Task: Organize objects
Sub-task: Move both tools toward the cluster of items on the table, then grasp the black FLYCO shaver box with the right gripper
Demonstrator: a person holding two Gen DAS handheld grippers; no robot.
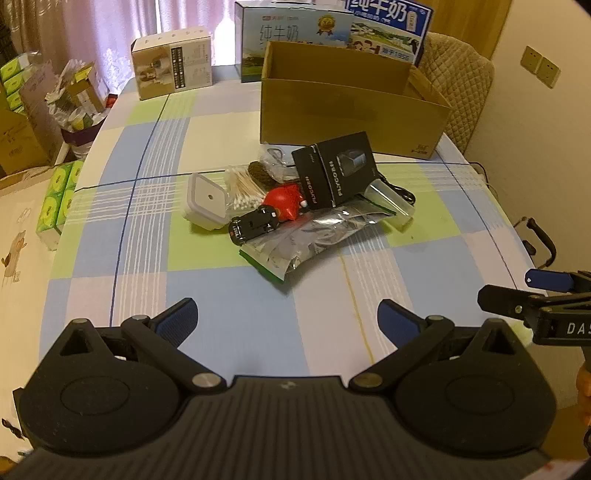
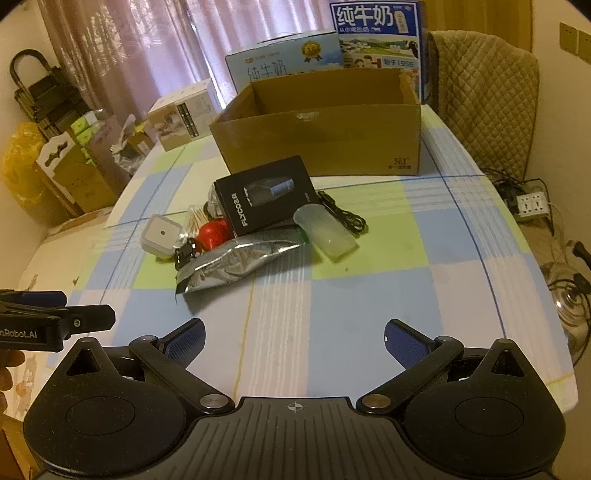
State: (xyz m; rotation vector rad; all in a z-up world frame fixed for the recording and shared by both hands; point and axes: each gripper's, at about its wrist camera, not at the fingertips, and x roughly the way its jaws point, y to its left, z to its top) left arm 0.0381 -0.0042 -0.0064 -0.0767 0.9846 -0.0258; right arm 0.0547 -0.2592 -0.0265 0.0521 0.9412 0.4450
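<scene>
A pile of small objects lies mid-table in front of an open cardboard box (image 1: 347, 110) (image 2: 325, 144): a black FLYCO box (image 1: 334, 170) (image 2: 266, 199), a silver foil pouch (image 1: 314, 236) (image 2: 232, 262), a black toy car (image 1: 253, 223), a red toy (image 1: 284, 201) (image 2: 214, 234), a white square container (image 1: 205, 199) (image 2: 160, 236), cotton swabs (image 1: 242, 186), a translucent case (image 2: 327, 232) and a black cable (image 2: 347, 218). My left gripper (image 1: 286, 321) is open and empty, short of the pile. My right gripper (image 2: 293, 339) is open and empty, also short of it.
The table has a checked cloth (image 1: 229, 306). Milk cartons (image 1: 295, 33) (image 2: 376, 37) and a white box (image 1: 173, 68) stand at the back. A padded chair (image 2: 484, 96) is at the right. Green tissue packs (image 1: 59, 195) and cartons lie off the left edge.
</scene>
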